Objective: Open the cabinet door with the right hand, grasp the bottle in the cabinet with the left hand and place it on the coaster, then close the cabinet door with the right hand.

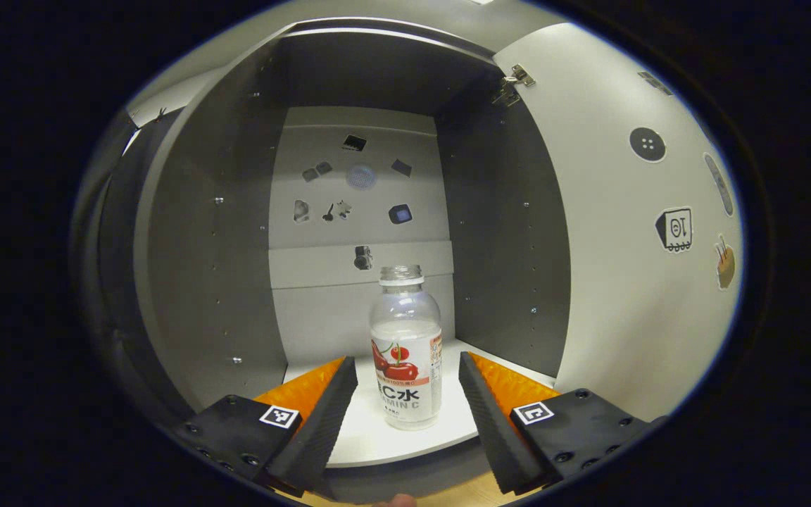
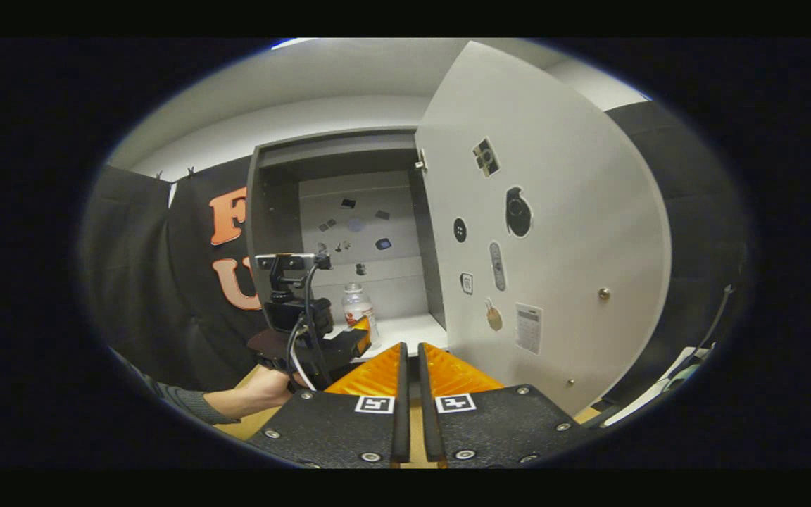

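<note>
Clear bottle [image 1: 406,345] between spread left gripper [image 1: 407,394] jaws, cabinet door [image 2: 553,232] open, right gripper [image 2: 410,373] jaws pressed together; next, squeeze and lift.

Lighting and picture quality: even overhead light, both views sharp.
I note the cabinet [image 1: 349,211] walls in shadow, its back panel brighter, the door [image 2: 553,232] evenly lit; straight edges bow strongly toward the rims, without glare or blur.
</note>
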Demonstrator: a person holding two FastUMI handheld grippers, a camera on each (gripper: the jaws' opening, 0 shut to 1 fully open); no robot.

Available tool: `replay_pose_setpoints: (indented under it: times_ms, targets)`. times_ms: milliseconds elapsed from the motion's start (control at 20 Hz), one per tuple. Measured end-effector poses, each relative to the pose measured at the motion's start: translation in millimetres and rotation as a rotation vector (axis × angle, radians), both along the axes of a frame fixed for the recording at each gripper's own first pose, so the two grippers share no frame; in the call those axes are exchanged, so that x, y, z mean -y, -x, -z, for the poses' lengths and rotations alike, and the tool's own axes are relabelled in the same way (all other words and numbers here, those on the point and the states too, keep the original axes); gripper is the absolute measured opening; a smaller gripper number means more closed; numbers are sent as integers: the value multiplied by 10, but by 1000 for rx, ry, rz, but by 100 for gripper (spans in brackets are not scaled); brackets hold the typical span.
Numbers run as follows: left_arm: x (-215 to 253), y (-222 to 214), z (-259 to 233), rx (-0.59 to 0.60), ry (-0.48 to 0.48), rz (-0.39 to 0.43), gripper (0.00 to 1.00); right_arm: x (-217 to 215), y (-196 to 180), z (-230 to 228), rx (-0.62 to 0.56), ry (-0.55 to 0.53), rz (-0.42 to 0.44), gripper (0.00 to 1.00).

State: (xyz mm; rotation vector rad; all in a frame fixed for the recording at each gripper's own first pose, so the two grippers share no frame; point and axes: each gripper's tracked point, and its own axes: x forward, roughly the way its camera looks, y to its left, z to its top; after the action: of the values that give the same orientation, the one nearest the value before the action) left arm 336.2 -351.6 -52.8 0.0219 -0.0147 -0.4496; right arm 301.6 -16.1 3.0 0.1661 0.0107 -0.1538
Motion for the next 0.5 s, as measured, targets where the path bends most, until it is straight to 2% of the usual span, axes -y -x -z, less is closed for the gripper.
replay_pose_setpoints:
  times_ms: [50,100,200,300,500]
  targets:
    - [46,-62,17,-13,13,9,95,-24,-82,5,-4,-1,0,7]
    - [86,-122,12,-22,27,18,95,-43,-134,19,-11,2,2,0]
    - [89,-253,20,-24,30,9,95,-41,-232,51,-24,3,6,0]
    - [122,-361,9,-9,23,3,95,-54,-322,44,-25,-1,6,7]
    - [226,-496,10,-6,6,16,95,-39,-421,126,-48,-17,15,7]
